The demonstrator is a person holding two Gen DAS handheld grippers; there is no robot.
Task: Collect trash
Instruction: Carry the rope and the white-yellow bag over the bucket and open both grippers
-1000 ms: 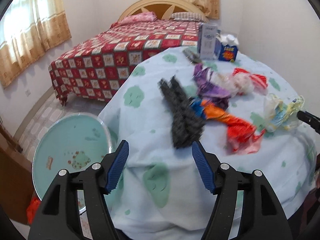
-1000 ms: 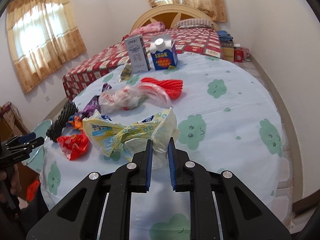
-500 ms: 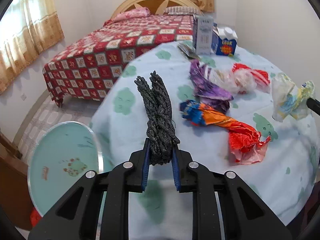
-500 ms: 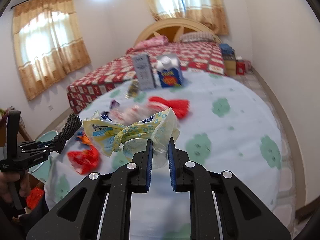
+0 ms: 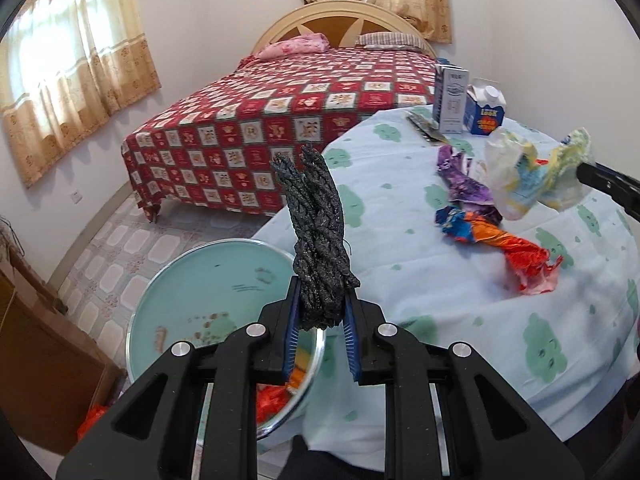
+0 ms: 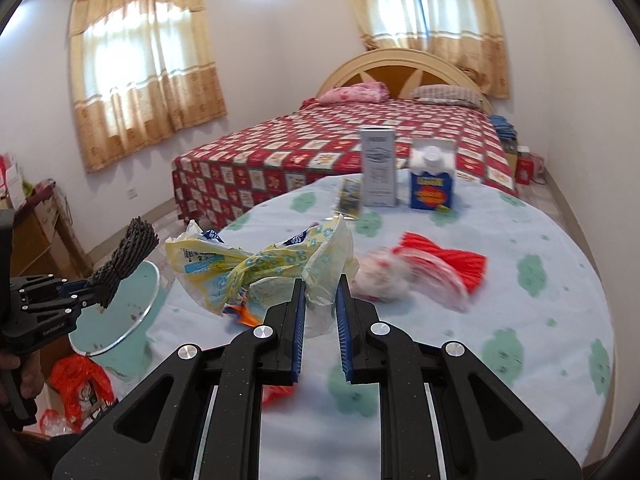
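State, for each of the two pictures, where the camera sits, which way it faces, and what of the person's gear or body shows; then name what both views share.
Left wrist: on the left gripper, facing over the bin and table toward the bed; its fingers pinch a black twisted wrapper.
Right wrist: on the right gripper, facing across the table to the bed; it holds a yellow plastic bag; a hand shows left.
Shared: bed, table, bin, carton, both held pieces.

Two cartons (image 6: 378, 172) stand upright on the table — and two pillows (image 6: 354, 93) lie on one bed (image 6: 320, 144).
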